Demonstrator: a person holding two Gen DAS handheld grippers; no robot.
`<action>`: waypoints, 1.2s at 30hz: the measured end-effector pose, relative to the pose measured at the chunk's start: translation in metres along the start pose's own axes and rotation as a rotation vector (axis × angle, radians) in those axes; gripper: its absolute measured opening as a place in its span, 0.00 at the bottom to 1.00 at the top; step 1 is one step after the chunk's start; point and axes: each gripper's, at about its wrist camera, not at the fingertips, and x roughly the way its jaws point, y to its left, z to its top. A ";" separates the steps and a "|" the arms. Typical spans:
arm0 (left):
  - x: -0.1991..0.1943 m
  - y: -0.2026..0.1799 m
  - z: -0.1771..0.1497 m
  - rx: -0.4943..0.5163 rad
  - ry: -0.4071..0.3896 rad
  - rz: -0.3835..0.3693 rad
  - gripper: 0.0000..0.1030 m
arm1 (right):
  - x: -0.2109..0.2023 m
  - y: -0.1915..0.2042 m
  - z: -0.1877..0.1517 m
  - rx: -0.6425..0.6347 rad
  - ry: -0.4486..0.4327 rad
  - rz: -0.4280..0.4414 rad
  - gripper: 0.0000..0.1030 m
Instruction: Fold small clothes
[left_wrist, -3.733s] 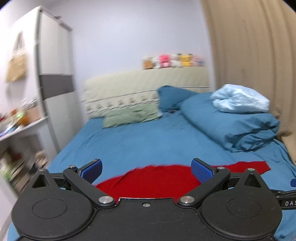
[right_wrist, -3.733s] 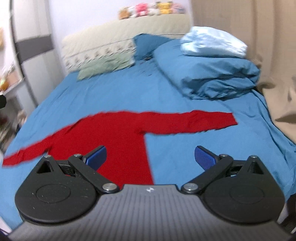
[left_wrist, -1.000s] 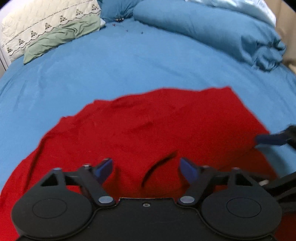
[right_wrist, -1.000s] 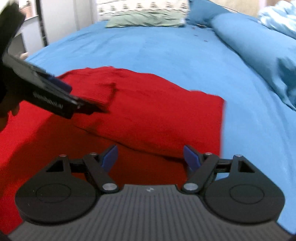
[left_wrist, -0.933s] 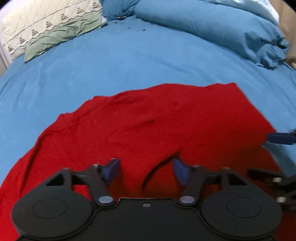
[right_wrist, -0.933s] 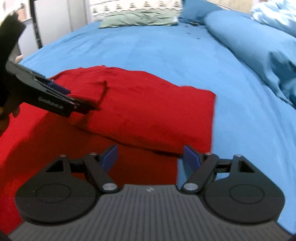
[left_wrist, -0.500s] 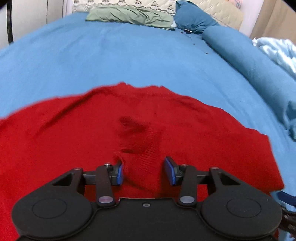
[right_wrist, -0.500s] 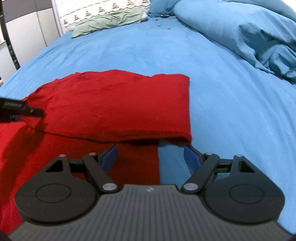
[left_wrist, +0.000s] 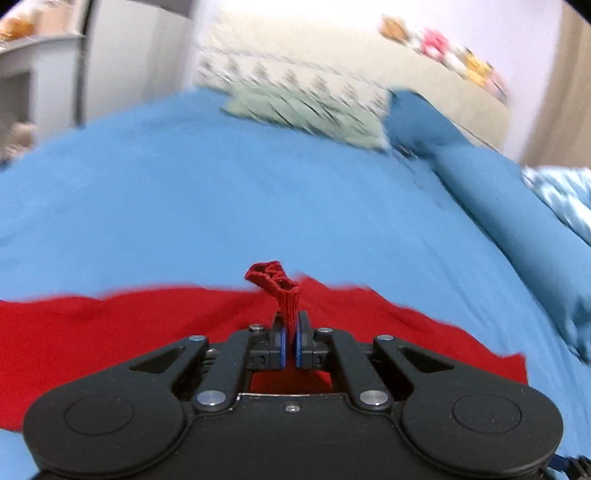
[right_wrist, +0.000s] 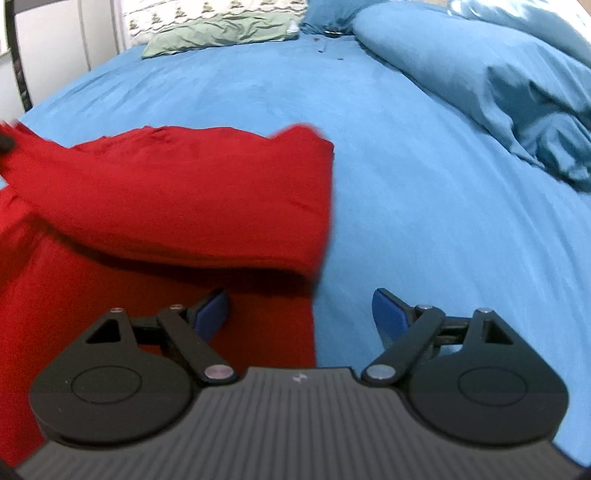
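A red long-sleeved top (left_wrist: 110, 325) lies on the blue bed sheet (left_wrist: 258, 192). My left gripper (left_wrist: 290, 345) is shut on a pinch of the red fabric, whose ribbed cuff (left_wrist: 273, 280) sticks up past the pads. In the right wrist view the red top (right_wrist: 177, 192) has a sleeve folded across its body, lifted at the far left. My right gripper (right_wrist: 299, 314) is open and empty, low over the top's right edge.
A green pillow (left_wrist: 306, 110) and a patterned headboard (left_wrist: 332, 70) stand at the far end. A folded blue duvet (right_wrist: 498, 81) lies on the right side of the bed. A white wardrobe (left_wrist: 110, 62) stands to the left.
My left gripper has shut on the red fabric and lifted it, tilting its view up toward the headboard. The folded sleeve has been drawn leftward. My right gripper stays open and nearly still.
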 end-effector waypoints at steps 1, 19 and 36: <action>-0.003 0.010 0.002 -0.007 -0.003 0.021 0.04 | 0.002 0.003 0.001 -0.017 -0.004 0.000 0.98; 0.001 0.070 -0.029 -0.005 0.071 0.117 0.04 | 0.008 -0.011 0.003 -0.096 -0.010 -0.150 0.98; -0.016 0.051 -0.029 0.102 0.081 0.079 0.64 | 0.015 0.055 0.059 -0.092 -0.016 0.334 1.00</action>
